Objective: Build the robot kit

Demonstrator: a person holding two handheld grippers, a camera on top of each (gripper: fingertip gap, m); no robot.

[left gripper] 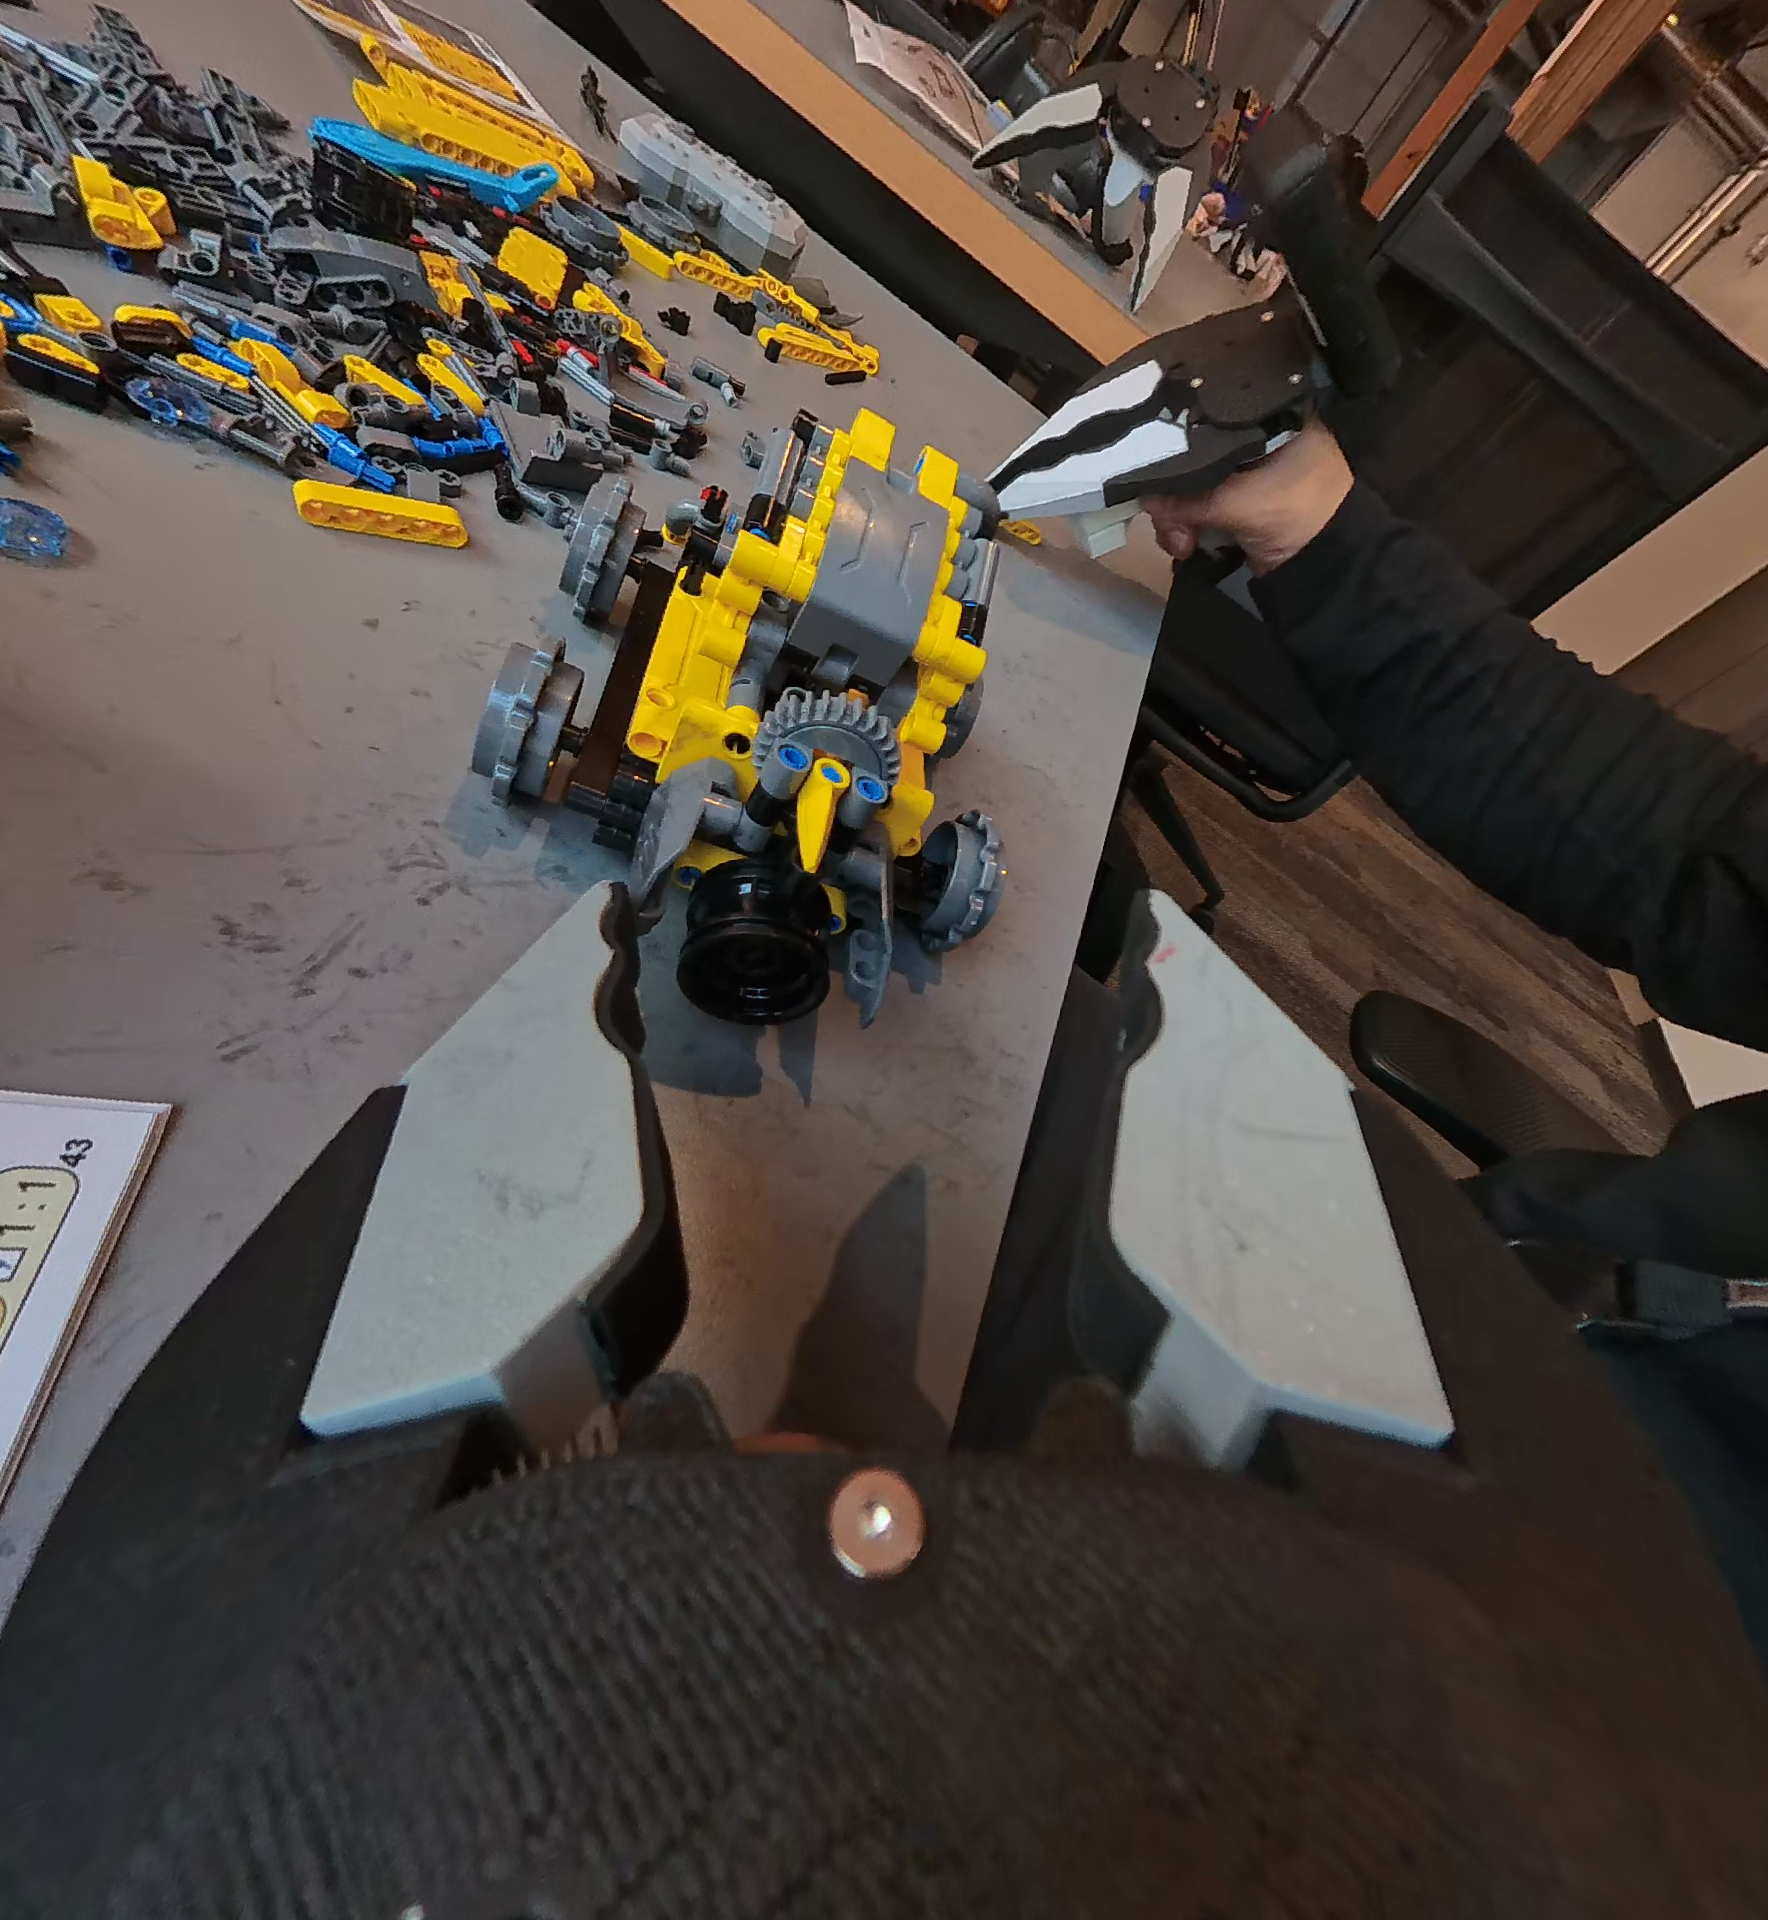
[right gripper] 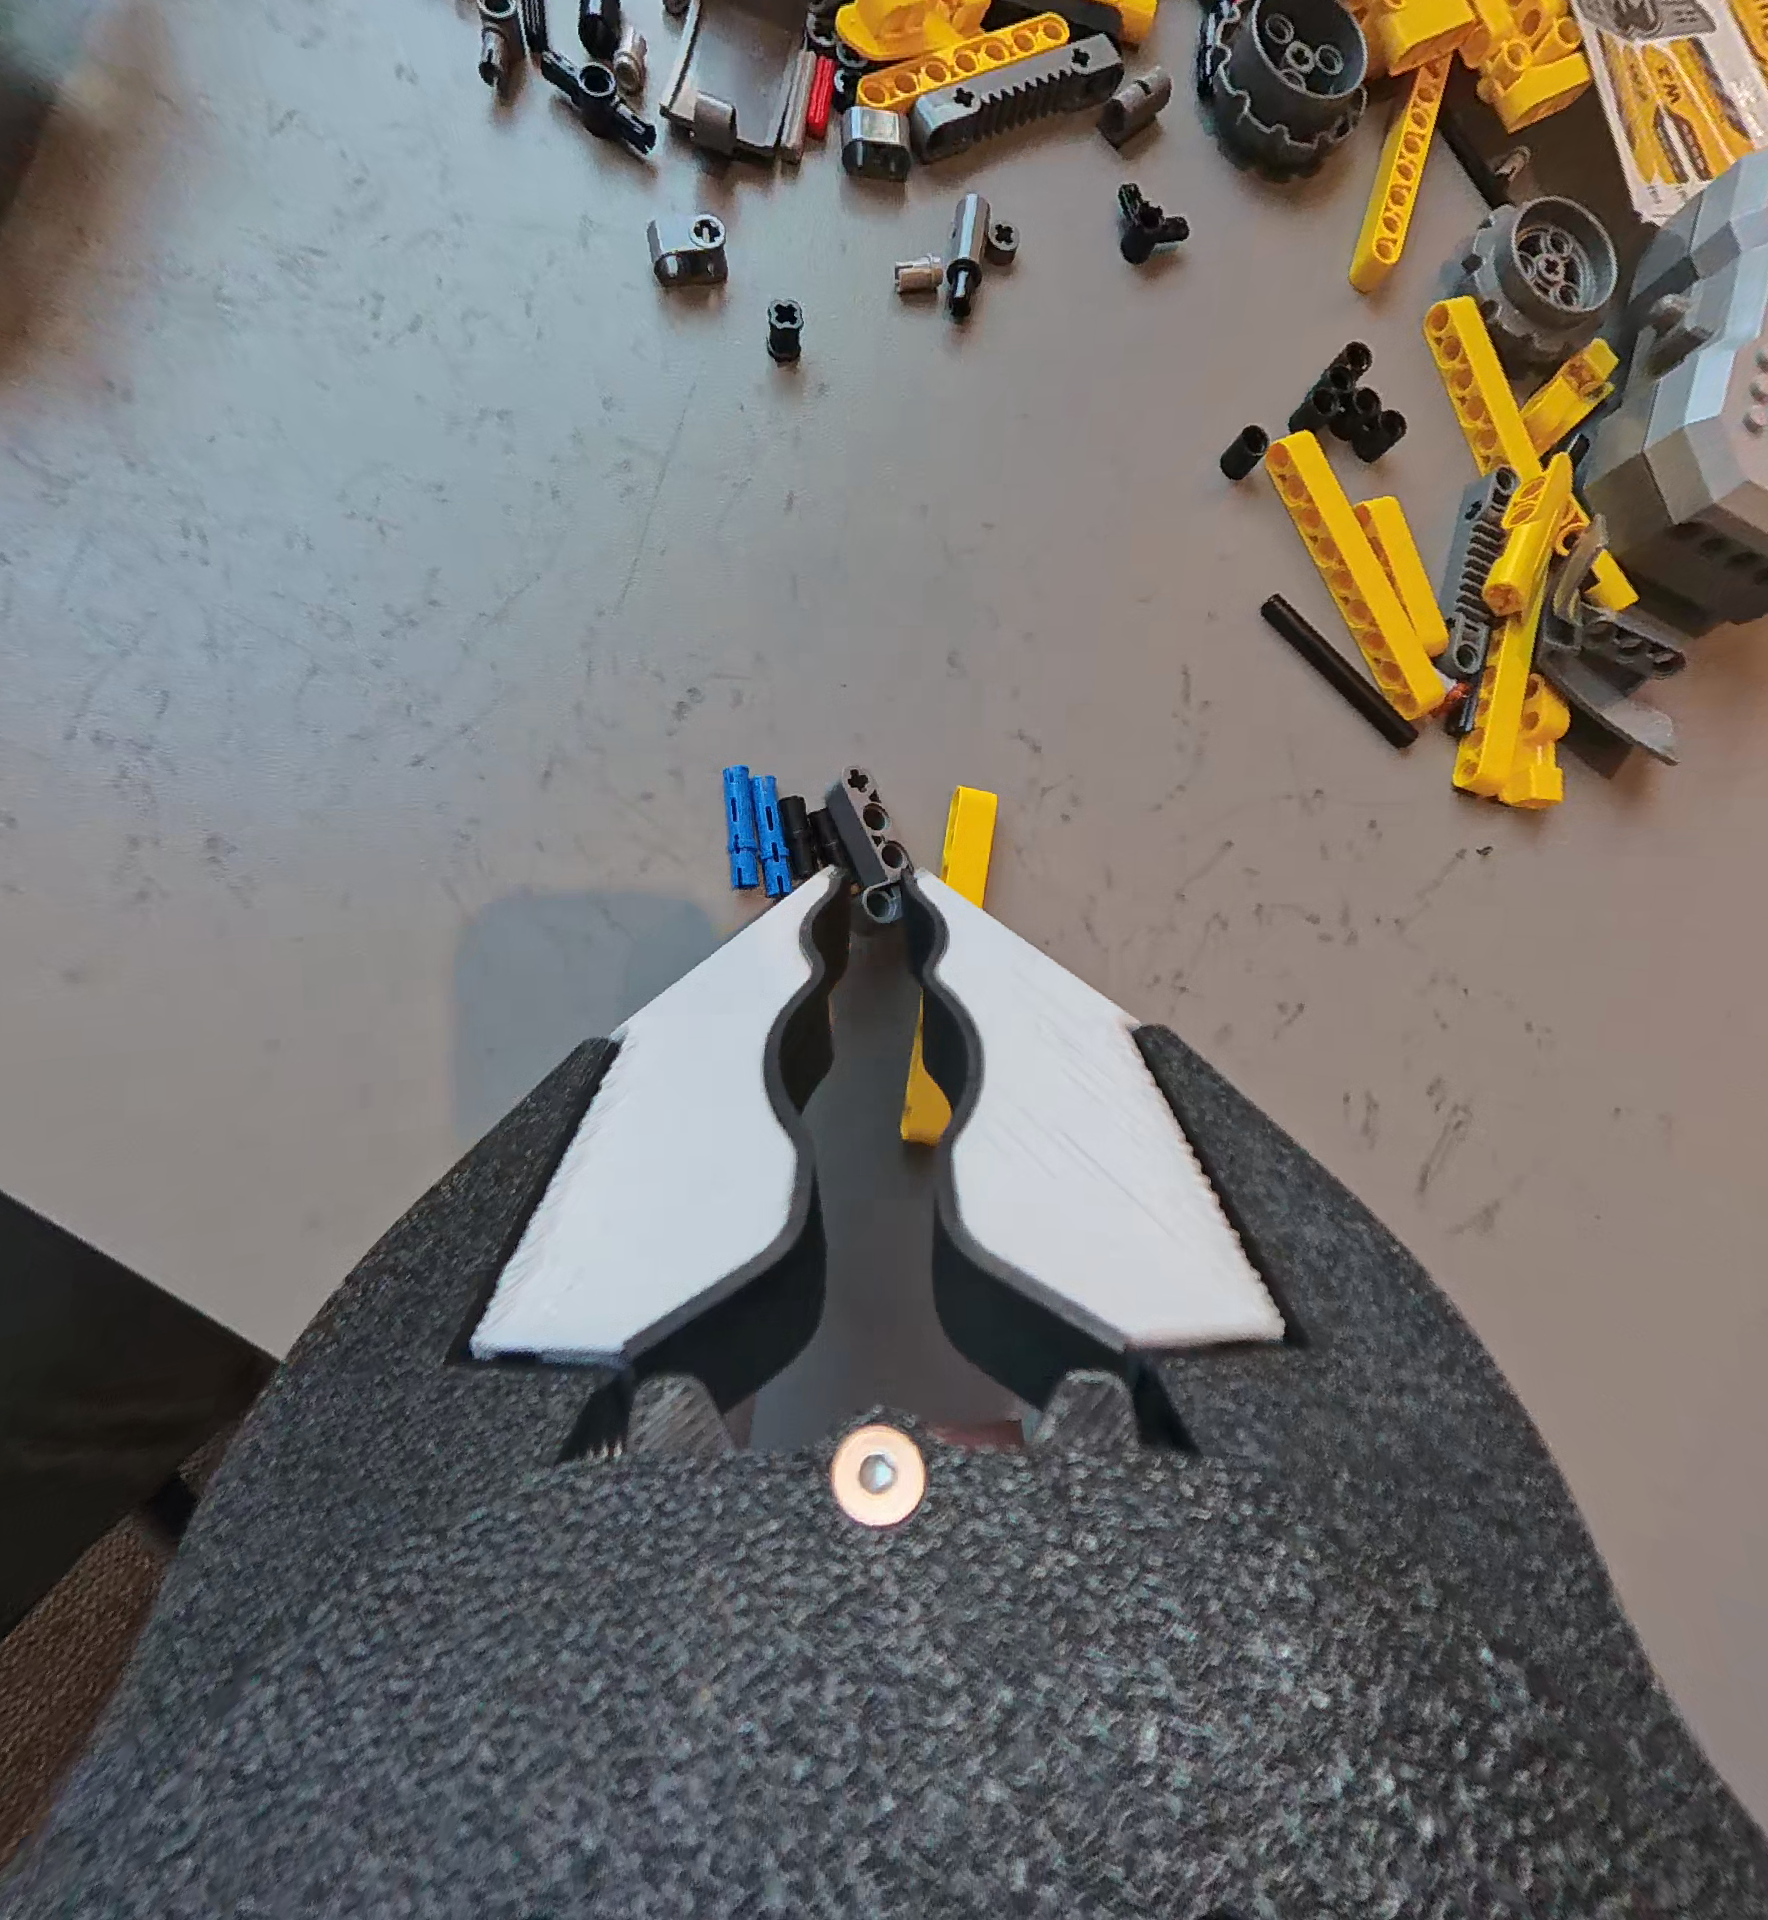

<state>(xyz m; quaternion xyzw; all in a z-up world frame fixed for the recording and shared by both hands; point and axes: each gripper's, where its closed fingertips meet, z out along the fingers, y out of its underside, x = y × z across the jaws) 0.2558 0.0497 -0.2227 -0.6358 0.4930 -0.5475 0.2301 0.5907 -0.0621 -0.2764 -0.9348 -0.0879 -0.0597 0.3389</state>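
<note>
A yellow and grey toy vehicle model (left gripper: 786,665) stands on the grey table (left gripper: 236,831) with a black wheel (left gripper: 753,954) at its near end. My left gripper (left gripper: 880,935) is open and empty just in front of that wheel, the left fingertip close beside it. My right gripper (right gripper: 875,894) is shut on the end of a small dark grey holed beam (right gripper: 872,831), low over the table. Two blue pins (right gripper: 755,831), a black pin (right gripper: 802,831) and a yellow beam (right gripper: 968,842) lie right by its tips. The right gripper also shows in the left wrist view (left gripper: 1005,488), by the model's far end.
Several loose yellow, grey, black and blue parts (left gripper: 288,312) cover the far table. A large grey block (right gripper: 1742,416) and yellow beams (right gripper: 1358,582) lie at the right. An open booklet (left gripper: 18,1299) lies at the left. The table edge (left gripper: 1119,831) runs along the right, with a chair beyond.
</note>
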